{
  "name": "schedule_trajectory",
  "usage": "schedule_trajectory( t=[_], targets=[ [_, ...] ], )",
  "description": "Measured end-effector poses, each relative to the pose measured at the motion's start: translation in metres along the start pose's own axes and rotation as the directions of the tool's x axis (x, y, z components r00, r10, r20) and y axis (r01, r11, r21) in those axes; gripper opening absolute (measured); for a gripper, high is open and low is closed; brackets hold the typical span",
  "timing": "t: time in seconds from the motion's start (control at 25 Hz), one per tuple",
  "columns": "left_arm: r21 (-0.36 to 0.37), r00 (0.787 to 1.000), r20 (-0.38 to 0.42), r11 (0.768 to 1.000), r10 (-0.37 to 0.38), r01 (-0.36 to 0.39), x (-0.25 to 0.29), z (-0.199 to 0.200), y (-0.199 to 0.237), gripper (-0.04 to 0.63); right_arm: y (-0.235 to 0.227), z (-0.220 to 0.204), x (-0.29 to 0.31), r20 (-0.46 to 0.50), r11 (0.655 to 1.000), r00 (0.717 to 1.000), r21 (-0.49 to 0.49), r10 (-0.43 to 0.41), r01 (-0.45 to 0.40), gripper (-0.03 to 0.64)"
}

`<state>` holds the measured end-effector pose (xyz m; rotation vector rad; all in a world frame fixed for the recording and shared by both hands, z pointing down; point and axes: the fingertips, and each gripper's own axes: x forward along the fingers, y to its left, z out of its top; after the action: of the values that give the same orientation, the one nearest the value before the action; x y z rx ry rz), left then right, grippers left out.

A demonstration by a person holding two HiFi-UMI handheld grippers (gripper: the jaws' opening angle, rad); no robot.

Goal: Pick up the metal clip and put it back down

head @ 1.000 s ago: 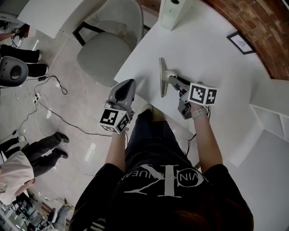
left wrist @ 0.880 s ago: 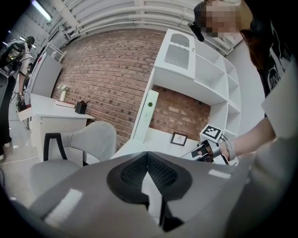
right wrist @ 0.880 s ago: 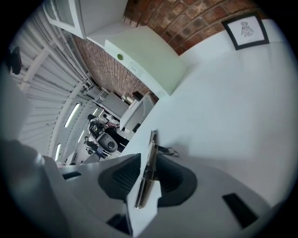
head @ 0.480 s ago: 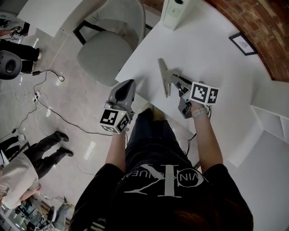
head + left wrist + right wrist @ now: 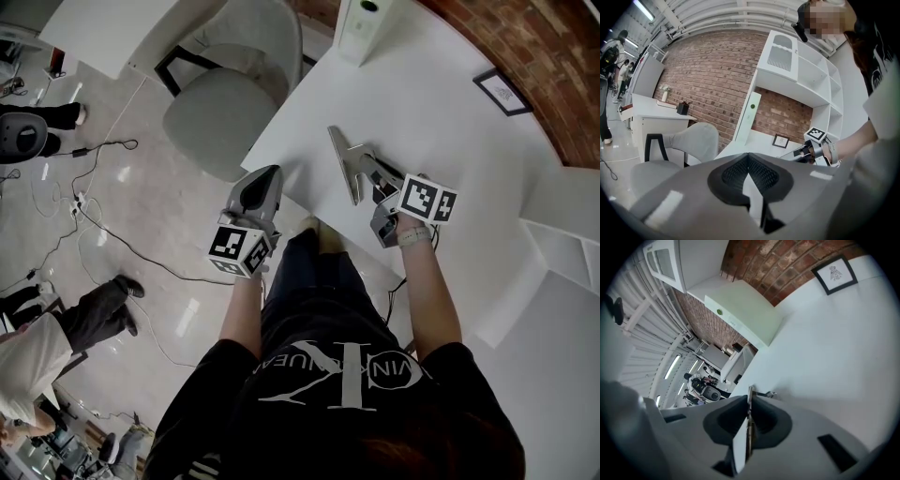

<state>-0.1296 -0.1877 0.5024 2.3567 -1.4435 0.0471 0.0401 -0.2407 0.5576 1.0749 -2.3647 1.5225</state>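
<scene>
The clip [image 5: 344,161] is pinched edge-on between the jaws of the right gripper [image 5: 370,174], which are pressed almost together on its thin plate. The rest of the clip projects ahead of the jaw tips, tilted over the table [image 5: 450,122]. It is judged light, stiff and slippery, best taken across the flat plate. The left gripper [image 5: 265,180] is closed on nothing. Below the jaws the table is white and smooth, and a chair [image 5: 225,94] and a brick wall [image 5: 534,42] are seen beyond them.
</scene>
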Motion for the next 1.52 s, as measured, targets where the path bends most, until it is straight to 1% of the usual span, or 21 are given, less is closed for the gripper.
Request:
schedule_trajectory(
  t=[0.28, 0.56, 0.88, 1.12, 1.24, 1.4, 1.52],
  targets=[
    [0.012, 1.0, 0.009, 1.0, -0.016, 0.016, 0.001, 0.005, -0.004, 0.011, 0.002, 0.015, -0.015, 0.074, 1.0, 0.997, -0.011, -0.006, 0.007, 0.034],
    [0.023, 0.999, 0.029, 0.999, -0.024, 0.024, 0.003, 0.019, -0.007, 0.011, 0.011, 0.035, -0.033, 0.137, 0.997, 0.99, -0.075, -0.024, 0.034, 0.032],
    [0.043, 0.998, 0.054, 0.998, -0.04, 0.038, 0.009, 0.037, -0.014, 0.011, 0.024, 0.056, -0.053, 0.198, 0.992, 0.98, -0.117, -0.018, 0.042, 0.032],
    [0.06, 0.996, 0.076, 0.997, -0.049, 0.045, 0.011, 0.05, -0.019, 0.011, 0.031, 0.066, -0.065, 0.243, 0.991, 0.97, -0.13, -0.008, 0.04, 0.032],
    [0.066, 0.995, 0.085, 0.997, -0.051, 0.045, 0.012, 0.056, -0.022, 0.011, 0.036, 0.072, -0.073, 0.26, 0.987, 0.966, -0.15, -0.013, 0.053, 0.032],
    [0.074, 0.994, 0.1, 0.996, -0.054, 0.047, 0.013, 0.064, -0.024, 0.011, 0.038, 0.081, -0.084, 0.299, 0.988, 0.954, -0.147, -0.006, 0.053, 0.032],
    [0.079, 0.992, 0.114, 0.996, -0.056, 0.047, 0.011, 0.072, -0.026, 0.011, 0.046, 0.086, -0.091, 0.315, 0.985, 0.949, -0.163, -0.003, 0.057, 0.032]
  ],
)
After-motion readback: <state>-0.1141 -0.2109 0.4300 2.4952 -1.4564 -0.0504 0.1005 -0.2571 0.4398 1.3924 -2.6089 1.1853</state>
